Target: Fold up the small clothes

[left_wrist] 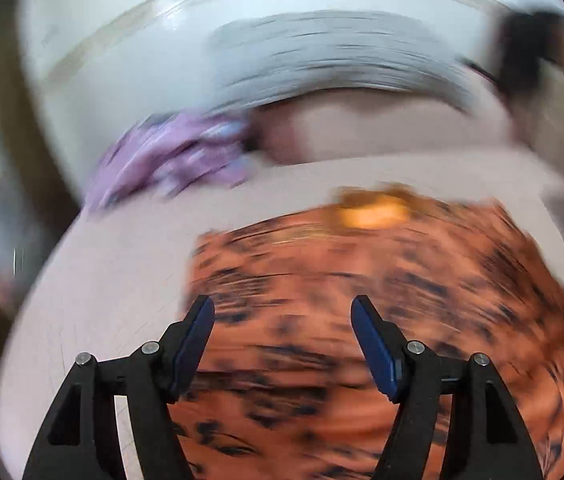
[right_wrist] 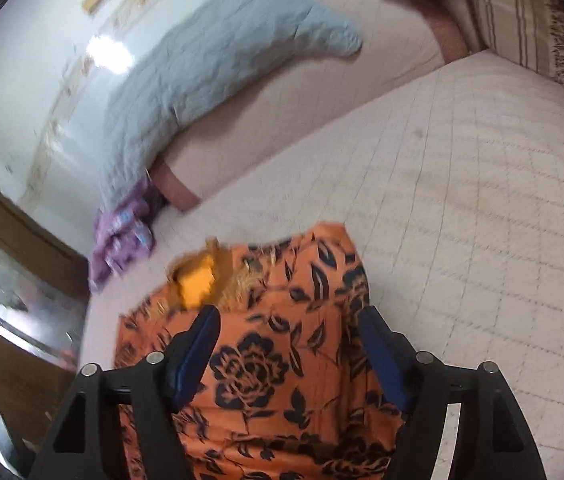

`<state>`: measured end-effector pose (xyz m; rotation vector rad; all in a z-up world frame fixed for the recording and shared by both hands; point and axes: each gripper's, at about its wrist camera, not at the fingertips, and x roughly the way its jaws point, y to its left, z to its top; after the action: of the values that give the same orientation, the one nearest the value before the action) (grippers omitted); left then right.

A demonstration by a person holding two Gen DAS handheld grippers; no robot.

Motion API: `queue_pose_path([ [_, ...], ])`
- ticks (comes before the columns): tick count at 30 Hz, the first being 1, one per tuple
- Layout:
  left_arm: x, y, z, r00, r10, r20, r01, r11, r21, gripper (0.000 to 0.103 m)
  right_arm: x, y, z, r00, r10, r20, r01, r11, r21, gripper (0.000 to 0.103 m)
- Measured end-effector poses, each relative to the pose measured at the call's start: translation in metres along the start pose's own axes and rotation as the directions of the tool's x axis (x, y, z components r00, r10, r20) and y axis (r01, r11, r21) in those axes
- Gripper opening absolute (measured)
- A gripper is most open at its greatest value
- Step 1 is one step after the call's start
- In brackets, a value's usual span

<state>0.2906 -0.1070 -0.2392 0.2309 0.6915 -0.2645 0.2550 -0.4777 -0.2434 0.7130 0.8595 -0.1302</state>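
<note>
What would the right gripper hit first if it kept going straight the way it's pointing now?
Most likely the orange floral garment lying on the quilted bed cover. The right gripper is open and empty, angled down over the cloth; how far above it is unclear.

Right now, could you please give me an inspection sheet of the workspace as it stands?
Surface: quilted pale bedspread, bare to the right of the clothes.
Job's things: orange floral garment lying spread out, yellow inner patch showing at its far edge; purple garment crumpled at the bed's far left edge.
Clutter: grey quilted pillow against the wall.
Grippers: left hand-held gripper open above the orange garment, nothing between its fingers; right hand-held gripper open over it, not pinching the cloth.
Cables: nothing seen.
Surroundings: white wall, wooden frame at left; left view blurred.
</note>
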Motion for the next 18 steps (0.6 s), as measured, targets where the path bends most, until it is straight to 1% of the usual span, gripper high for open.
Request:
queue_pose_path([
  [1,0.011,0.022,-0.001,1.000,0.016,-0.025,-0.017,0.998,-0.060,0.072,0.006,0.000,-0.002,1.000,-0.010,-0.024,0.010,1.000,-0.002,0.073],
  [2,0.020,0.039,-0.005,0.998,0.031,-0.056,-0.036,0.995,-0.095,0.069,0.013,-0.002,-0.005,0.999,-0.018,-0.049,0.018,1.000,-0.001,0.073],
  [3,0.028,0.048,-0.008,0.996,0.038,-0.085,-0.048,0.992,-0.119,0.062,0.021,-0.004,-0.007,0.997,-0.030,-0.074,0.030,1.000,0.002,0.071],
  [4,0.039,0.059,-0.009,0.993,0.031,-0.117,-0.049,0.987,-0.154,0.058,0.028,-0.007,-0.008,0.994,-0.048,-0.095,0.049,0.999,0.003,0.068],
  [5,0.047,0.066,-0.009,0.990,0.009,-0.139,-0.037,0.980,-0.193,0.052,0.033,-0.008,-0.010,0.992,-0.069,-0.108,0.070,0.998,0.004,0.067],
  [7,0.063,0.077,-0.012,0.982,-0.033,-0.185,-0.018,0.963,-0.269,0.046,0.046,-0.011,-0.011,0.988,-0.090,-0.127,0.092,0.996,0.009,0.063],
  [8,0.066,0.075,-0.013,0.979,-0.029,-0.201,-0.028,0.962,-0.272,0.041,0.052,-0.011,-0.012,0.985,-0.100,-0.139,0.102,0.995,0.007,0.061],
  [9,0.074,0.072,-0.014,0.975,-0.010,-0.220,-0.049,0.964,-0.262,0.035,0.058,-0.009,-0.012,0.981,-0.127,-0.144,0.128,0.992,-0.006,0.059],
  [10,0.079,0.070,-0.016,0.971,0.017,-0.240,-0.077,0.967,-0.242,0.033,0.062,-0.005,-0.013,0.977,-0.171,-0.129,0.167,0.985,-0.040,0.053],
  [11,0.081,0.065,-0.019,0.966,0.032,-0.256,-0.092,0.970,-0.227,0.028,0.063,0.000,-0.014,0.972,-0.207,-0.111,0.199,0.977,-0.078,0.045],
  [12,0.083,0.065,-0.021,0.965,0.033,-0.261,-0.093,0.970,-0.223,0.022,0.063,0.006,-0.014,0.970,-0.225,-0.090,0.215,0.970,-0.118,0.025],
  [13,0.081,0.064,-0.021,0.967,0.031,-0.252,-0.090,0.971,-0.224,0.018,0.060,0.011,-0.015,0.972,-0.227,-0.064,0.216,0.966,-0.144,0.016],
  [14,0.079,0.065,-0.021,0.968,0.040,-0.246,-0.096,0.971,-0.219,0.011,0.057,0.016,-0.014,0.974,-0.225,-0.039,0.216,0.963,-0.163,0.012],
  [15,0.074,0.066,-0.019,0.969,0.055,-0.239,-0.107,0.971,-0.212,0.007,0.052,0.021,-0.014,0.973,-0.229,-0.006,0.224,0.958,-0.181,0.011],
  [17,0.076,0.068,-0.017,0.970,0.072,-0.233,-0.123,0.970,-0.211,0.007,0.044,0.029,-0.011,0.968,-0.243,0.068,0.251,0.946,-0.203,0.011],
  [18,0.077,0.069,-0.017,0.968,0.074,-0.240,-0.126,0.969,-0.211,0.007,0.042,0.029,-0.010,0.966,-0.246,0.083,0.258,0.945,-0.202,0.011],
])
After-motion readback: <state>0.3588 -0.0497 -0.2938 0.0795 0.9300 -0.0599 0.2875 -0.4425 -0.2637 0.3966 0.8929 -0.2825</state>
